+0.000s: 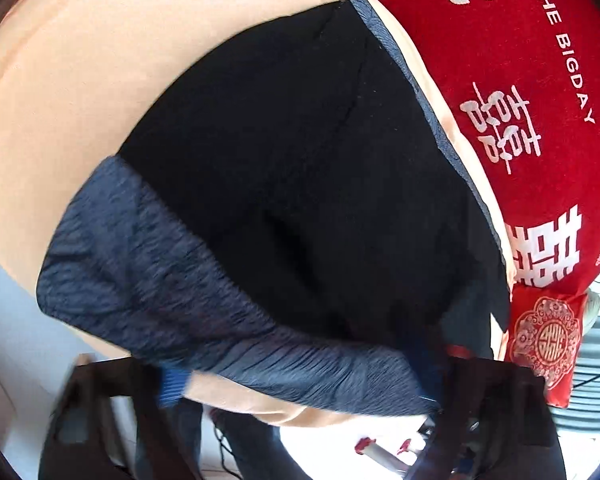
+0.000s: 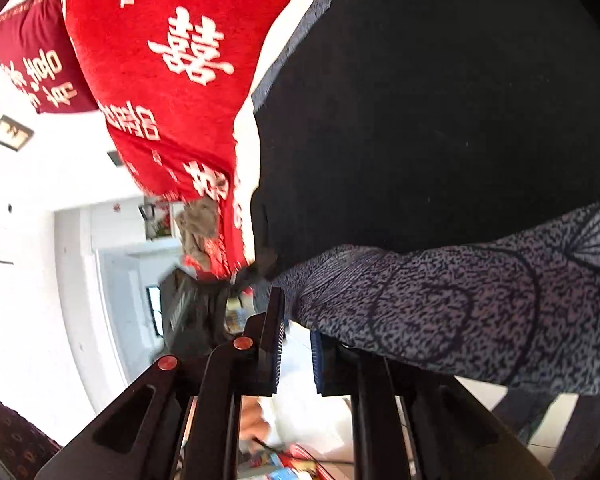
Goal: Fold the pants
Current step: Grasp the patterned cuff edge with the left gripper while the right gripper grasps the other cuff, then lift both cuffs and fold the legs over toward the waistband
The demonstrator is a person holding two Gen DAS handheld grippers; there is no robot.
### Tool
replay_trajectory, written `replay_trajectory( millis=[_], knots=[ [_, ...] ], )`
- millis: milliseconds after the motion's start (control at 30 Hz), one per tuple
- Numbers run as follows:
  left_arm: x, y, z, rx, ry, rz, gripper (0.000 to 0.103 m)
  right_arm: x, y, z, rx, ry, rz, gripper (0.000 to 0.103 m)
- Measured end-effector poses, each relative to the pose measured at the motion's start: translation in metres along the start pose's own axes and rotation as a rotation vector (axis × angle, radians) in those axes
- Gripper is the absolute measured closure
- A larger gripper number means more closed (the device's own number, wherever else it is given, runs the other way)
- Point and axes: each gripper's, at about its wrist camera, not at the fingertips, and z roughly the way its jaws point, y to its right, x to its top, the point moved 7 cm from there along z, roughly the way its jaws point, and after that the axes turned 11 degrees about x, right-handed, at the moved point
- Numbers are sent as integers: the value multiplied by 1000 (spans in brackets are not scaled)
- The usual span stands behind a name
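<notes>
Black pants lie spread on a beige cushioned surface, their mottled grey waistband nearest to me. My left gripper is at the bottom of its view, blurred. Its jaws stand wide apart with the waistband lying across the gap, and I see no pad pressing on it. In the right wrist view the pants fill the upper right. My right gripper has only a narrow gap, and the end of the waistband sits pinched at its fingertips.
A red blanket with white characters lies along the far side of the pants, also in the right wrist view. A small red patterned pillow lies at its end. White walls and a doorway lie beyond the edge.
</notes>
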Motion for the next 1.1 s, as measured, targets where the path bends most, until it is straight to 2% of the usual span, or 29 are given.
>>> replay_trajectory(
  millis=[33,67,133,167,267,367,467,533,567,600,633,767,900,1000,1100],
  knots=[
    [0,3,4,-3,-8,15,61,-2,5,-3,-17,-6,3,86],
    [0,6,5,-26,-11,35,74,-3,13,-9,-35,-8,15,84],
    [2,11,0,-49,-8,63,77,-6,31,-29,-63,19,42,77],
    [4,13,-3,-48,-4,80,77,-6,38,-38,-66,40,58,69],
    [7,22,-13,-57,-7,125,77,-14,59,-71,-40,111,122,58],
    [9,30,-16,-54,-29,163,77,-18,75,-88,-5,181,185,56],
    [8,34,-20,-43,-43,208,77,-16,89,-99,110,290,266,56],
    [7,35,-21,-26,-49,228,77,-15,95,-104,183,368,336,62],
    [7,34,-20,-15,-53,234,77,-15,98,-109,197,418,380,83],
    [6,32,-21,-7,-56,233,77,-16,98,-112,201,447,401,96],
    [6,33,-20,-2,-61,230,77,-15,93,-116,180,464,406,96],
    [8,38,-35,12,-39,243,77,2,31,-128,15,373,202,97],
    [21,54,-63,8,3,244,77,39,-24,-128,-95,246,30,96],
    [39,79,-79,10,52,271,77,75,-55,-129,-129,167,-43,94],
    [68,106,-79,13,98,275,76,120,-64,-128,-140,114,-71,93]
  ],
)
